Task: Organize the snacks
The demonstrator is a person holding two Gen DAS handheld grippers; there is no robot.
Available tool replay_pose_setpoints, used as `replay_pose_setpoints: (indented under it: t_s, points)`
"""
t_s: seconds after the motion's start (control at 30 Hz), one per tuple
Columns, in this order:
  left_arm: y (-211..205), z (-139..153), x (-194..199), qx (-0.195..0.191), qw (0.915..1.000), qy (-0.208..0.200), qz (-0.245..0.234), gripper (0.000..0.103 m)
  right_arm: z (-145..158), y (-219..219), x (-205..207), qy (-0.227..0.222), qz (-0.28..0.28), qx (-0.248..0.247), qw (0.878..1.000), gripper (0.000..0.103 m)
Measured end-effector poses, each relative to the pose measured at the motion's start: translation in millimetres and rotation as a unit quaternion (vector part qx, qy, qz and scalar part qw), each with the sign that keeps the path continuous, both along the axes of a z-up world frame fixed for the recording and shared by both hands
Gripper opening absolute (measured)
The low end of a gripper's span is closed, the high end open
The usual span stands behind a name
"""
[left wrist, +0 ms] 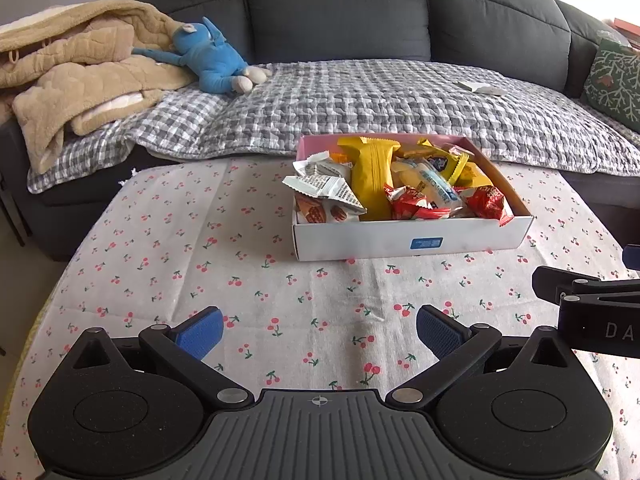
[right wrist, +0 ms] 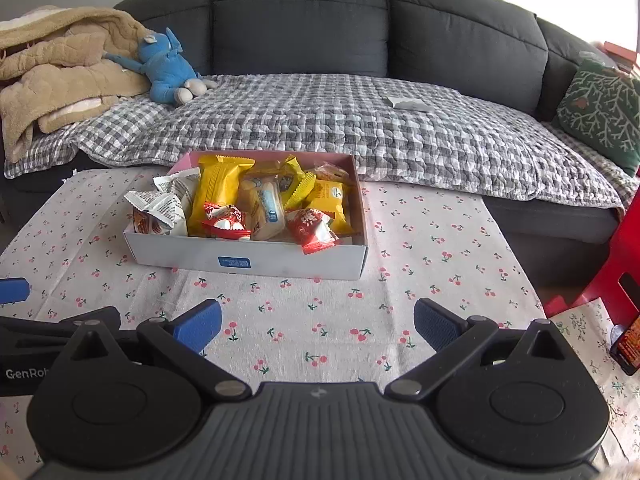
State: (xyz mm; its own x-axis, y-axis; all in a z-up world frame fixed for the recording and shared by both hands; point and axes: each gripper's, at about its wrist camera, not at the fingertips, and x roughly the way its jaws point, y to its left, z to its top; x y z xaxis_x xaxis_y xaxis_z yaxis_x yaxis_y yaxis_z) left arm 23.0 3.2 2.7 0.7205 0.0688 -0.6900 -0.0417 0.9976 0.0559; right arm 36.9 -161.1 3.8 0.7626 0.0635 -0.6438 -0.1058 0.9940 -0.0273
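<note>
Snack-sorting scene near its apparent end. A shallow white box (left wrist: 412, 240), pink inside, stands on the cherry-print surface (left wrist: 200, 264) close to the sofa (left wrist: 336, 12) and holds all the visible snacks in a loose heap: a tall yellow packet (left wrist: 374, 176), a white-and-grey wrapper (left wrist: 326, 188) overhanging the box's left wall, red-and-white wrapped sweets (left wrist: 412, 202), and a pale bar with blue print (left wrist: 430, 184). No loose snack lies on the cloth in either view, so gathering appears complete; what may remain, judged from the untidy pile, is straightening the packets or tucking in the overhanging wrapper. The left hand-held gripper (left wrist: 320, 332) hovers above the bare cloth, well short of the box, its jaws spread wide and empty. The right hand-held gripper (right wrist: 318, 328) sits just beside it at similar height, likewise spread wide with nothing between its blue pads (right wrist: 200, 326). A blue plush toy (right wrist: 164, 68) and a tan blanket (right wrist: 60, 64) lie on the sofa, apart from the task.
</note>
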Motion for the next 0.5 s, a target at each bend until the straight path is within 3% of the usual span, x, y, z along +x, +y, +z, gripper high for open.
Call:
replay_pose_setpoints:
  t_s: [0.5]
  points:
    - [0.1,-0.3,-1.7,0.0,1.0,0.001,0.002,0.103,1.2,-1.7,-1.9,-0.005,-0.004,-0.003,1.0,0.102]
